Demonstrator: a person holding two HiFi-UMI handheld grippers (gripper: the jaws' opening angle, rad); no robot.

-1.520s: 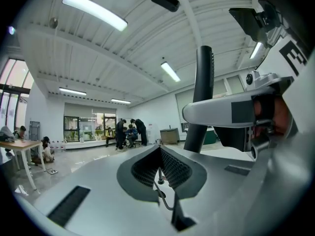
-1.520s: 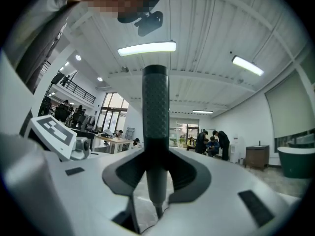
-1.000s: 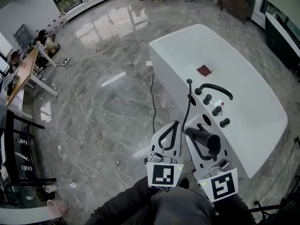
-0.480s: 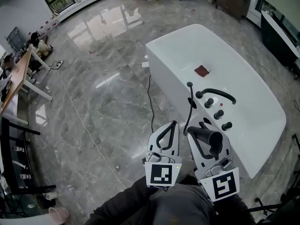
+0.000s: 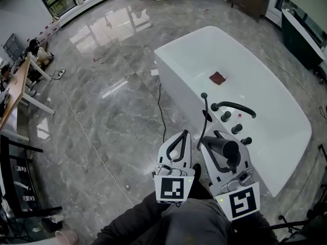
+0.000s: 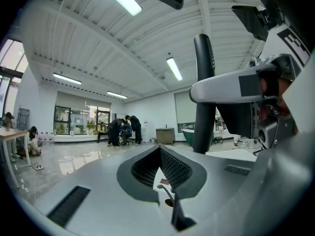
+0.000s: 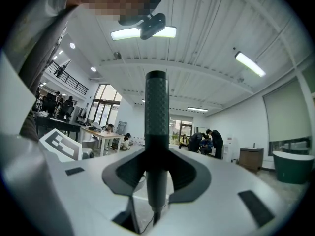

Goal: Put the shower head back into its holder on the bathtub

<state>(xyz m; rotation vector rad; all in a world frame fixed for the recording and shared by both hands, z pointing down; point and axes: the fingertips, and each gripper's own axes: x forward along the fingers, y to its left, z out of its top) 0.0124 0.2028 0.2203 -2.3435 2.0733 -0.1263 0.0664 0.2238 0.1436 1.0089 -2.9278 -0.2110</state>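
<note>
Beside the white bathtub (image 5: pixel 265 93), the right gripper (image 5: pixel 220 137) is clenched on the black shower head (image 5: pixel 227 152), near the taps (image 5: pixel 236 129); the left gripper (image 5: pixel 180 135) is closed, empty.

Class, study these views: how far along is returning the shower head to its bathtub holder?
Done: the shower head is picked up, clamped in the right gripper. In hand: it is held level, short of the bathtub rim. Left: bring it to the black fittings on that rim, seat it in its holder, release. The left gripper is shut and empty.
</note>
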